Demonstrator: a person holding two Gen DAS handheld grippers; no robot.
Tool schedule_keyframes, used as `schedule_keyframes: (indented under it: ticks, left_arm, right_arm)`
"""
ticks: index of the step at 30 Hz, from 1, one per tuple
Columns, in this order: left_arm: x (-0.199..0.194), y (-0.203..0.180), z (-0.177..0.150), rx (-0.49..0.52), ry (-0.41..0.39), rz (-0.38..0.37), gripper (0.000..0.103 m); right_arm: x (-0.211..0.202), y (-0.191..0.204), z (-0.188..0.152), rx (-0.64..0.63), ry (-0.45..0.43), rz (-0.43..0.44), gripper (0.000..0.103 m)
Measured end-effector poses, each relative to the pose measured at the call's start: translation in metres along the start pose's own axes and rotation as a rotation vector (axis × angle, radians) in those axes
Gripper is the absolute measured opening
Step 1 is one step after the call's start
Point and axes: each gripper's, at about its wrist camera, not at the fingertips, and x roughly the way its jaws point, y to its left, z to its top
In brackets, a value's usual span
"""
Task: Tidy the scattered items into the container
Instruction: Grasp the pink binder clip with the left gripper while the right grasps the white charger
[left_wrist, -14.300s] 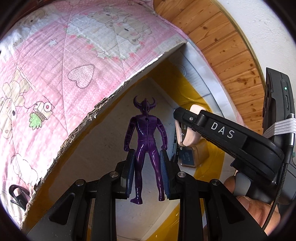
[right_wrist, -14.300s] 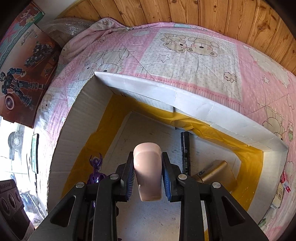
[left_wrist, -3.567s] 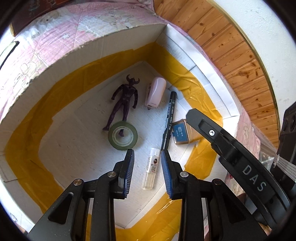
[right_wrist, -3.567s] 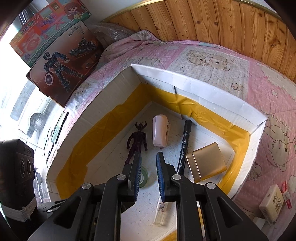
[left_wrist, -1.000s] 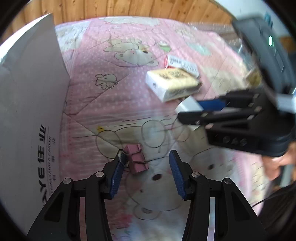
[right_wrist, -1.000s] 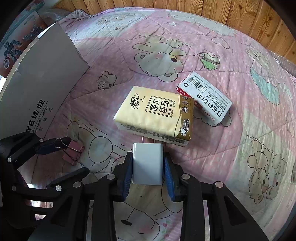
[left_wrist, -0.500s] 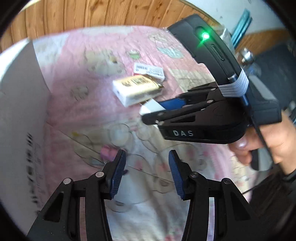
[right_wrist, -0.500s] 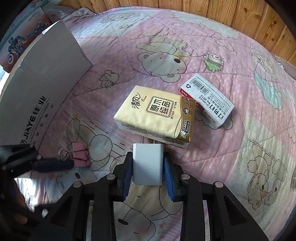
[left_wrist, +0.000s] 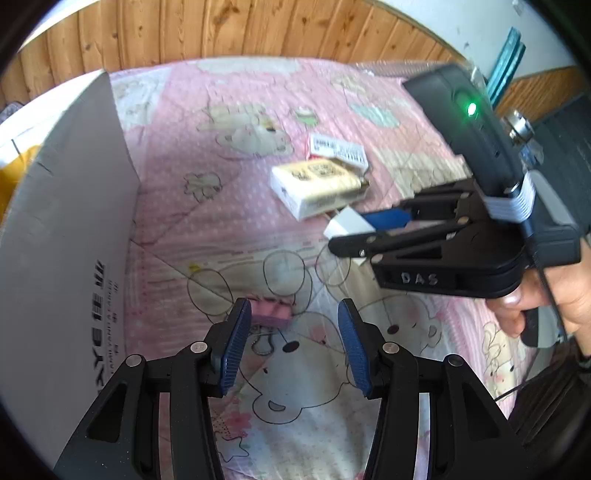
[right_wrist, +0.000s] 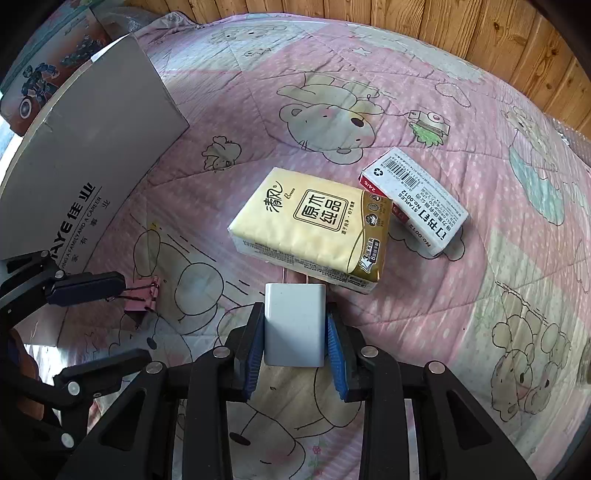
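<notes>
My right gripper (right_wrist: 294, 332) is shut on a white charger plug (right_wrist: 294, 325), prongs pointing at a yellow tissue pack (right_wrist: 314, 225) on the pink quilt. A pink binder clip (right_wrist: 142, 297) lies left of it. My left gripper (right_wrist: 135, 321) is open, one finger touching the clip's wire handles. In the left wrist view the clip (left_wrist: 271, 314) sits just past the tip of the left pad (left_wrist: 236, 343) of my open left gripper (left_wrist: 293, 347). To the right there, the right gripper (left_wrist: 351, 236) holds the charger (left_wrist: 347, 223). The cardboard container (left_wrist: 62, 240) stands at the left.
A white staples box (right_wrist: 413, 199) leans against the tissue pack's far side. The container's grey outer wall (right_wrist: 92, 147) rises at the upper left, with a toy box (right_wrist: 37, 74) behind it. Wooden panelling borders the bed. A person's hand (left_wrist: 546, 295) grips the right tool.
The left gripper swung away and came back, so its finger is again at the pink clip. The right gripper has stayed shut on the charger in nearly the same place.
</notes>
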Motion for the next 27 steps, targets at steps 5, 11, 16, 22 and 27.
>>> schedule_keyframes:
  ticks: [5,11,16,22,27]
  left_arm:
    - [0.01,-0.004,0.002,0.059,0.009,0.064,0.052]
    - [0.038,-0.013,0.003,0.138,0.071,0.118,0.051]
    - [0.041,-0.006,0.008,0.147,0.079,0.137,0.032]
    - [0.02,-0.002,0.014,0.127,0.036,0.133,0.032]
    - [-0.006,-0.004,0.018,0.115,-0.007,0.102,0.032]
  right_arm:
    - [0.003,0.0,0.001,0.001,-0.004,0.001,0.032]
    - [0.002,0.003,0.002,0.004,-0.008,-0.001,0.032]
    - [0.002,0.004,0.003,0.015,-0.004,0.009,0.032]
    - [-0.027,0.004,0.008,0.023,-0.053,0.049,0.032]
    - [-0.045,0.009,0.008,0.054,-0.087,0.117,0.032]
